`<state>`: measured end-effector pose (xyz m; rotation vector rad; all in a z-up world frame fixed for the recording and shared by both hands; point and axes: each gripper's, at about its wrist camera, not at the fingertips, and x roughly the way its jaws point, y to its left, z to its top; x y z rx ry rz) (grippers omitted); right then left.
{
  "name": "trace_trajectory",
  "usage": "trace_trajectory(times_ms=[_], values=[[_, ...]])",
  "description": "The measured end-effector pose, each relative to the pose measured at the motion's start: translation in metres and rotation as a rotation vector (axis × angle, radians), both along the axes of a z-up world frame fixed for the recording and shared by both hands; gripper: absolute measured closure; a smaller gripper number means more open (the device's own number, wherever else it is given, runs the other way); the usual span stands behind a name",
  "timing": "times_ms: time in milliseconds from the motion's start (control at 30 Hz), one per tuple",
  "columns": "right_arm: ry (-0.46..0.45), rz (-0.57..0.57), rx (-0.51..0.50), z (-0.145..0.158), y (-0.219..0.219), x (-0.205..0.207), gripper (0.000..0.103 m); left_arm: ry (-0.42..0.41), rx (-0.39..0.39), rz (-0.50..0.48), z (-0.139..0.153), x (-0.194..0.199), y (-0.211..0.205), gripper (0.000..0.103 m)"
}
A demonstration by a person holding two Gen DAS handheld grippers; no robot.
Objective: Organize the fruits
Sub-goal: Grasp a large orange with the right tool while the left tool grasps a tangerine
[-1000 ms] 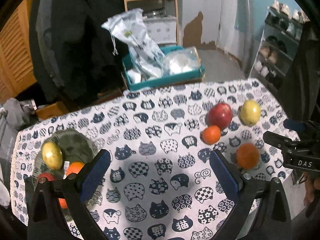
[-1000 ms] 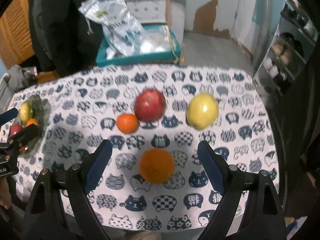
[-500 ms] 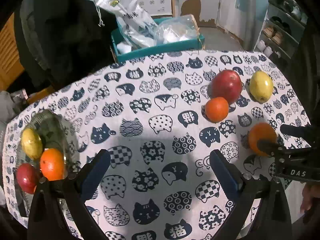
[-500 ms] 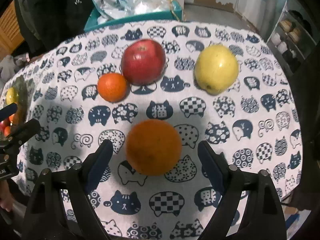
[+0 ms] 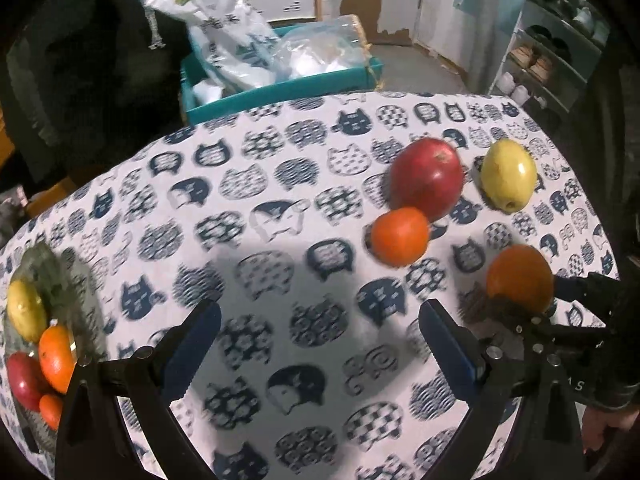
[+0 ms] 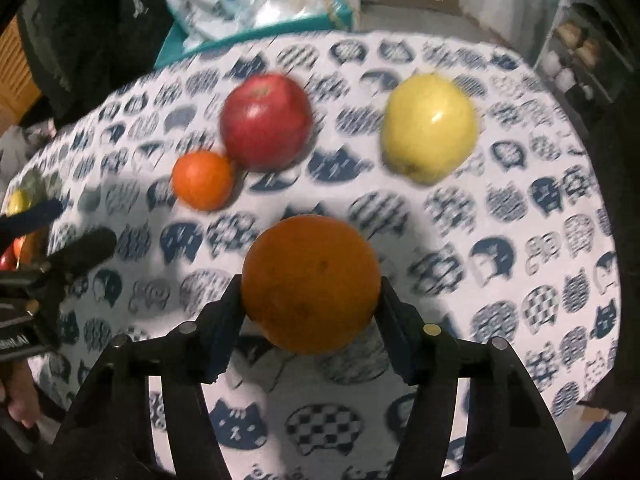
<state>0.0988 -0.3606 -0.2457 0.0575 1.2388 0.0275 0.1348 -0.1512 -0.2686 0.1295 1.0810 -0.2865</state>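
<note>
Right gripper: jaws clamped on the large orange, one pad on each flank, the fruit low on the tablecloth.
Left gripper: jaws spread wide, nothing between them, only cat-print cloth beneath.
Small orange: beyond the held fruit to the left, touching the red apple.
Yellow apple: right of the red one, apart from it.
Bowl: at the cloth's far left edge, holding a yellow fruit, two orange ones and a red one.
Teal crate: behind the table, filled with plastic bags.
</note>
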Motion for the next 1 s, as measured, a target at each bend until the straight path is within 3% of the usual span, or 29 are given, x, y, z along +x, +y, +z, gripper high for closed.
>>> trace_trajectory(times_ms=[167,667,933,1000], values=[[-0.047,-0.062,-0.02,0.005,-0.021,0.015,0.04,0.022,-0.005,-0.019,-0.01,0.016,-0.021,0.003],[-0.055,-0.125,0.013,-0.001,-0.042,0.029,0.041,0.084,-0.079,0.006,-0.032,0.047,-0.044,0.003],[-0.054,-0.12,0.014,0.0,-0.041,0.029,0.041,0.127,-0.091,0.014,-0.044,0.051,-0.047,0.026],[-0.052,-0.119,0.017,-0.001,-0.04,0.028,0.041,0.138,-0.129,0.013,-0.044,0.05,-0.045,0.038]])
